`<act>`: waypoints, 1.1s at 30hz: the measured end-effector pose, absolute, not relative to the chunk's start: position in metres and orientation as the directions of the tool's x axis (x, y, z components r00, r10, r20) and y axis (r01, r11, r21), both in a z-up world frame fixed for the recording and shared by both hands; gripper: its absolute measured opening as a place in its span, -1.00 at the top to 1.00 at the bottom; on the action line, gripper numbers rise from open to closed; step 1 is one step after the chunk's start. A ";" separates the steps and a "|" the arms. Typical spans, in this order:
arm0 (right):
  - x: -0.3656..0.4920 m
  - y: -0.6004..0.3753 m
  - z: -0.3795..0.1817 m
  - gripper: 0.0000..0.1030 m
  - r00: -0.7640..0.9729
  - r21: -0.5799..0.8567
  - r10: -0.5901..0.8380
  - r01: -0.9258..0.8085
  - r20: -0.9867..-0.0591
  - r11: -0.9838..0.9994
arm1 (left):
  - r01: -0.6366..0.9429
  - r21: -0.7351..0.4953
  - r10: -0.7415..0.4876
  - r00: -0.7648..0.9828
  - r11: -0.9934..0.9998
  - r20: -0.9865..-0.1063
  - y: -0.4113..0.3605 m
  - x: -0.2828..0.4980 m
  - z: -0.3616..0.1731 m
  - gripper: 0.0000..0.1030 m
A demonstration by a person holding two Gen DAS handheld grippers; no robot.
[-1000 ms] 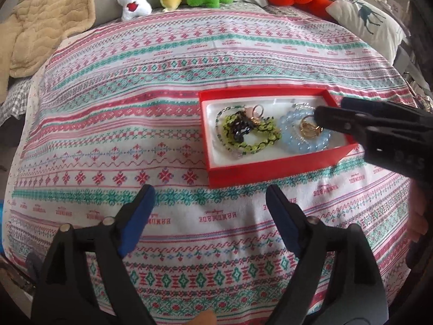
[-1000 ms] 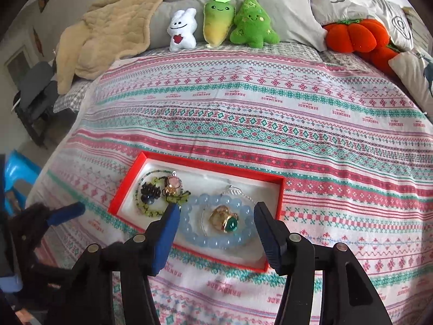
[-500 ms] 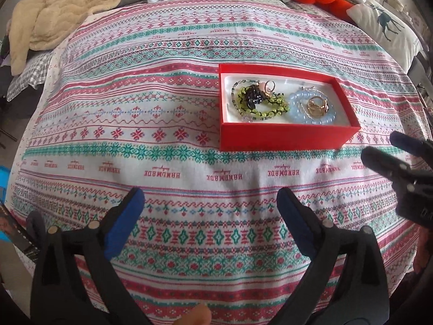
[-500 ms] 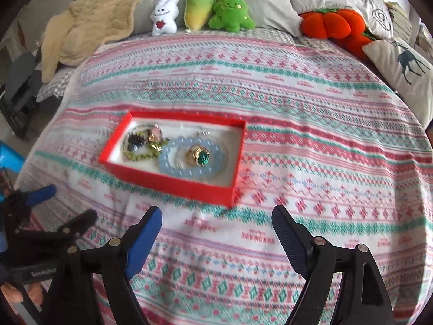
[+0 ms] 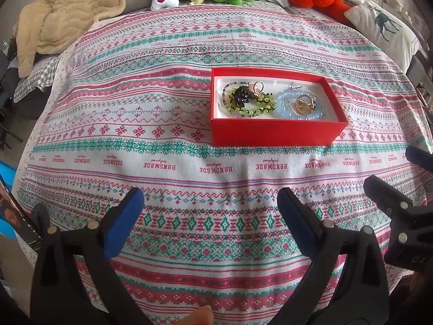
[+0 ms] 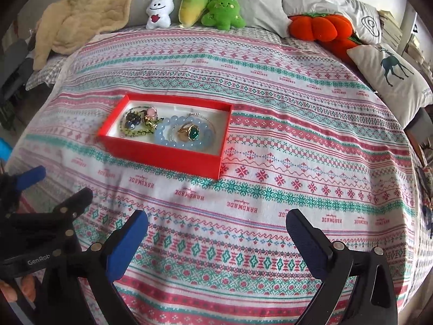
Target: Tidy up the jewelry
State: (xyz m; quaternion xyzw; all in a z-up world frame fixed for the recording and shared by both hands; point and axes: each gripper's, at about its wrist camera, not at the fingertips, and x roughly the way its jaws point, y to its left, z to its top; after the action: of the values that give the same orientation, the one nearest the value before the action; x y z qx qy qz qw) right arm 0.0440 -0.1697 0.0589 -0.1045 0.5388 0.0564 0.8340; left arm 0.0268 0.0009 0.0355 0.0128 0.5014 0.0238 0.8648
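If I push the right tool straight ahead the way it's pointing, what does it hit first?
Probably the patterned bedspread itself. The right tool is open and empty, aimed down at bare cloth. The red jewelry box lies ahead but left of that line, though fisheye depth is uncertain.

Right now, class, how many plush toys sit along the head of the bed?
4: white bunny, yellow-green carrot and green tree side by side at centre; orange pumpkin further right. Others may lie out of frame.
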 end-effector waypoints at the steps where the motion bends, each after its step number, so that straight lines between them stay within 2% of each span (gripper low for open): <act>1: 0.044 -0.170 0.059 -1.00 0.412 -0.114 -0.020 -0.206 -0.911 0.972 | -0.030 0.044 0.053 0.496 0.999 -0.867 0.000 0.026 0.036 -0.92; 33: 0.045 -0.175 0.051 -1.00 0.375 -0.106 -0.026 -0.193 -0.927 0.975 | -0.026 0.024 0.034 0.479 0.999 -0.877 -0.001 0.024 0.032 -0.92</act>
State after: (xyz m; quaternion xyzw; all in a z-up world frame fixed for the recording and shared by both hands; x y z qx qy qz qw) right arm 0.0449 -0.1747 0.0511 -0.0986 0.5567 0.0506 0.8233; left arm 0.0237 -0.0010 0.0316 0.0037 0.5103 0.0175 0.8598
